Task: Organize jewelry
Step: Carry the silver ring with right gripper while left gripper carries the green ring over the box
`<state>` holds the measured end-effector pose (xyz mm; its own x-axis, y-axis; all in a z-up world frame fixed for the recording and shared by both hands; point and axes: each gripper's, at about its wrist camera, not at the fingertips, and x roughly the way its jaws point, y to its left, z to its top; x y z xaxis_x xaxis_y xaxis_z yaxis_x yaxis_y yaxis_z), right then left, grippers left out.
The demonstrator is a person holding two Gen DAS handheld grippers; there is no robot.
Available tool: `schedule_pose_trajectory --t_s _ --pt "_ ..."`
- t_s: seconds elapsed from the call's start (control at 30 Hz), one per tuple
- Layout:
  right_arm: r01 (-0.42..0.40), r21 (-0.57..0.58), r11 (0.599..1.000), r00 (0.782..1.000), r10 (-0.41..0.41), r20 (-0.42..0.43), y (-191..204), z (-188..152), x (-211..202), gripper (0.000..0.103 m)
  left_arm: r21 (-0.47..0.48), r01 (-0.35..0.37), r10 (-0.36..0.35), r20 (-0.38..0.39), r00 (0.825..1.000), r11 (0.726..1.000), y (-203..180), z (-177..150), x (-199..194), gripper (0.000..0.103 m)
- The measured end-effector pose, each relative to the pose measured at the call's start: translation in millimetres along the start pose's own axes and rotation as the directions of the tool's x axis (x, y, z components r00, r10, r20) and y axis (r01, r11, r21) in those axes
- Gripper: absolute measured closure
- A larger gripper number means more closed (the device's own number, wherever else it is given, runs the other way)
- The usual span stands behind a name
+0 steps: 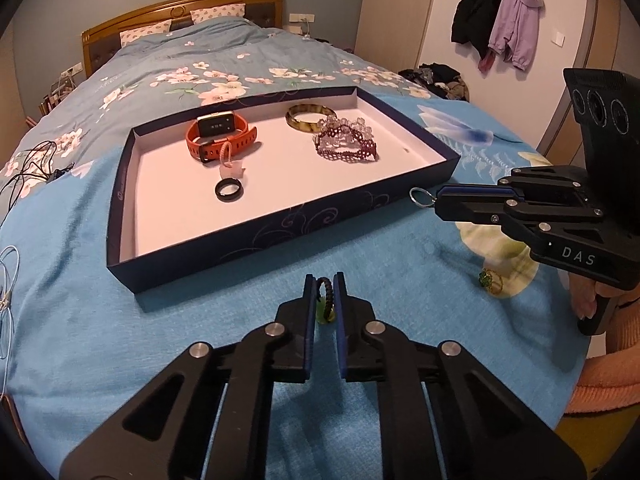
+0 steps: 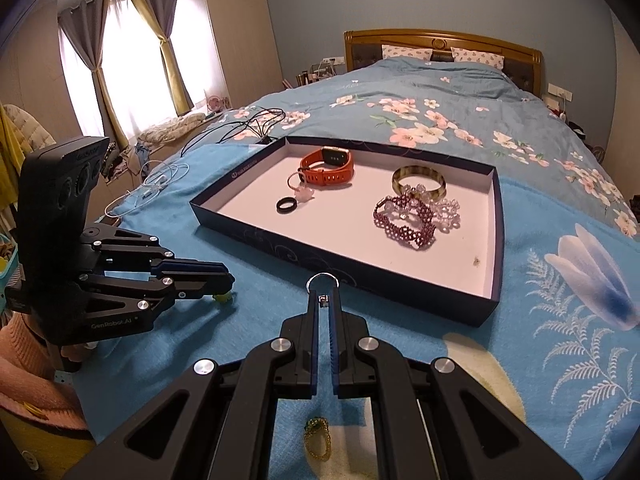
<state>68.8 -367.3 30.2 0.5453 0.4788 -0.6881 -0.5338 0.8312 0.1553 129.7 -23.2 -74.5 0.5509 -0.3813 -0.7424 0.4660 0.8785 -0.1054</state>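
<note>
A dark blue tray (image 1: 256, 236) (image 2: 494, 240) lies on the bed. It holds an orange watch (image 1: 222, 136) (image 2: 328, 166), a black ring (image 1: 229, 190) (image 2: 287, 205), a pink charm (image 1: 232, 168), an amber bangle (image 1: 311, 117) (image 2: 418, 180) and purple and clear beaded bracelets (image 1: 346, 142) (image 2: 404, 220). My left gripper (image 1: 323, 282) (image 2: 228, 280) is shut on a black braided cord with a green bead (image 1: 326, 296), in front of the tray. My right gripper (image 2: 324, 290) (image 1: 438, 200) is shut on a silver key ring (image 2: 322, 280) (image 1: 420, 197) at the tray's near edge.
A green and gold bead ring (image 1: 490, 280) (image 2: 317, 436) lies on the blue blanket under the right gripper. Black cables (image 2: 248, 124) and white cables (image 2: 160, 180) lie left of the tray. Pillows and headboard (image 2: 444, 44) are at the far end.
</note>
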Motion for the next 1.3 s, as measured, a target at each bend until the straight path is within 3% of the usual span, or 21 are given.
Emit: schedule_pose_trajectory --t_s 0.13,0.6,0.63,0.67,0.73,0.93,1.03,1.3 --pt "0.002 0.000 1.000 1.000 -0.002 0.009 -0.2 1.7 -1.3 0.100 -0.004 0.004 -0.004 0.005 1.000 1.000 1.0 -0.2 -2.2 0.098" --pt "-0.001 0.004 1.000 1.000 0.001 0.018 -0.3 2.8 -2.8 0.100 -0.016 0.009 -0.009 0.014 1.000 1.000 5.3 -1.8 -8.6 0.098" --pt "-0.002 0.003 1.000 1.000 0.002 0.017 0.0 2.8 -2.5 0.100 -0.019 0.011 -0.010 0.014 1.000 1.000 6.1 -2.4 -8.9 0.097" --pt "-0.001 0.003 1.000 1.000 0.001 0.018 -0.5 2.4 -2.8 0.100 -0.021 0.018 -0.017 0.011 1.000 1.000 6.8 -3.2 -8.5 0.086" --pt "-0.003 0.003 1.000 1.000 0.003 0.019 -0.6 2.5 -2.9 0.100 -0.023 0.016 -0.015 0.009 1.000 1.000 7.3 -5.5 -7.6 0.075" --pt "-0.008 0.002 1.000 1.000 0.008 0.012 -0.4 1.3 -0.7 0.100 -0.001 0.023 -0.023 -0.029 0.999 1.000 2.7 -12.2 1.7 0.077" --pt "-0.010 0.001 1.000 1.000 0.010 0.010 1.0 0.7 0.6 0.100 -0.003 0.017 -0.017 -0.046 0.999 1.000 2.1 -11.7 6.1 0.083" --pt "-0.007 0.001 1.000 1.000 0.007 0.026 2.4 2.8 -1.7 0.100 -0.019 0.012 -0.012 -0.029 0.999 1.000 3.8 -10.4 4.2 0.087"
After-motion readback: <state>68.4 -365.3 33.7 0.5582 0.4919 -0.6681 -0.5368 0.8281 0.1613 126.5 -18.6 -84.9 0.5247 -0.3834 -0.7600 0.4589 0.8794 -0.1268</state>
